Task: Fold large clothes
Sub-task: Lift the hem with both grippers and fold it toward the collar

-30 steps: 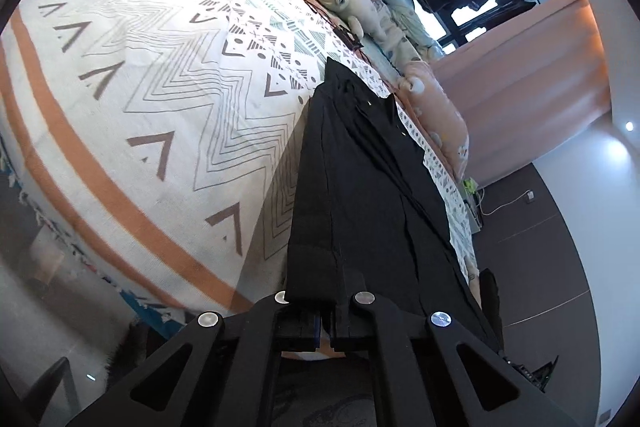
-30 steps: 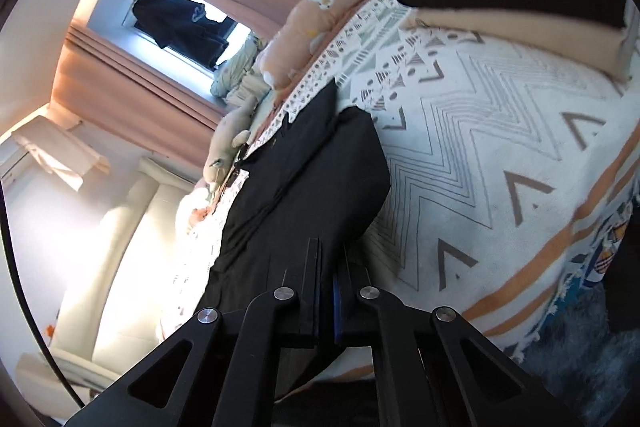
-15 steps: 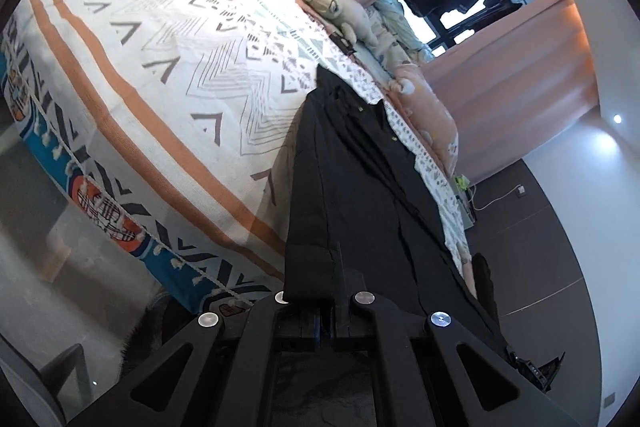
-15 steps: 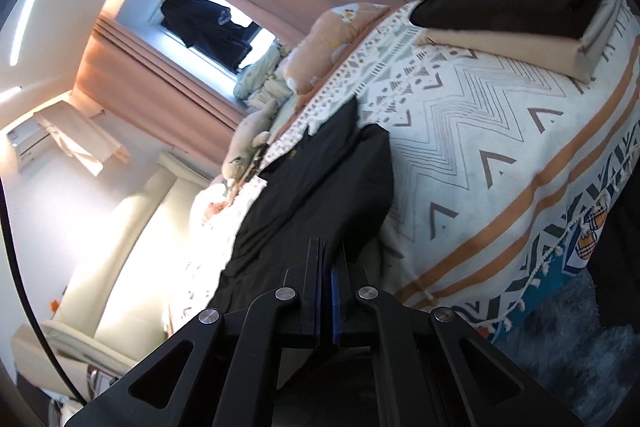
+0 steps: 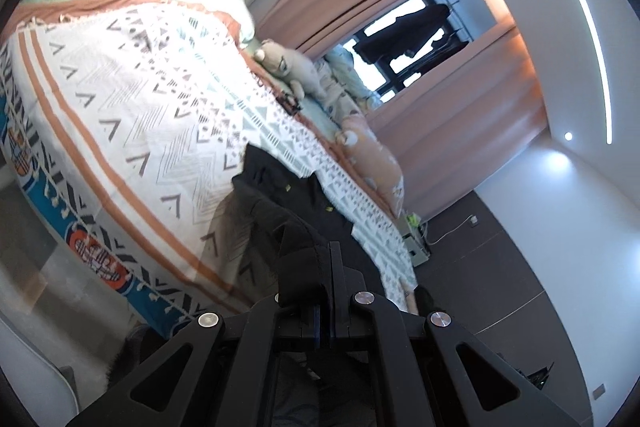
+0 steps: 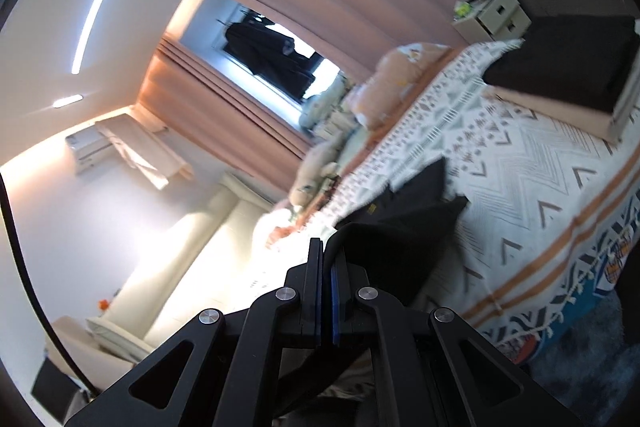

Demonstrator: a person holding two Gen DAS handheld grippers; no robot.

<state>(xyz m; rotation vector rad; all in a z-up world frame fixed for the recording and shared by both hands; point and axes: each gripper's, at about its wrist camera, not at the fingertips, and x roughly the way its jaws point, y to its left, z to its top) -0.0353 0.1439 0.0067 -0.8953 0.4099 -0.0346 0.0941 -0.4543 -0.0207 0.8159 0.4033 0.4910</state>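
Observation:
A large black garment (image 5: 280, 203) lies partly on the patterned bedspread (image 5: 132, 107), its near edge lifted off the bed. My left gripper (image 5: 324, 267) is shut on one corner of that edge, the cloth bunched over its fingers. In the right wrist view the same black garment (image 6: 404, 223) rises from the bedspread (image 6: 532, 187) toward my right gripper (image 6: 326, 259), which is shut on the other corner. The far part with small yellow tags still rests on the bed.
Plush toys (image 5: 292, 67) and pillows line the far side of the bed by the pink curtains (image 5: 460, 115). A stack of folded clothes (image 6: 568, 75) sits on a bed corner near a small drawer unit (image 6: 492, 13). A cream sofa (image 6: 168, 267) stands beyond.
Both grippers have risen and pulled back from the bed, lifting the garment's near edge; the bed looks smaller and lower, and the garment now drapes up from it.

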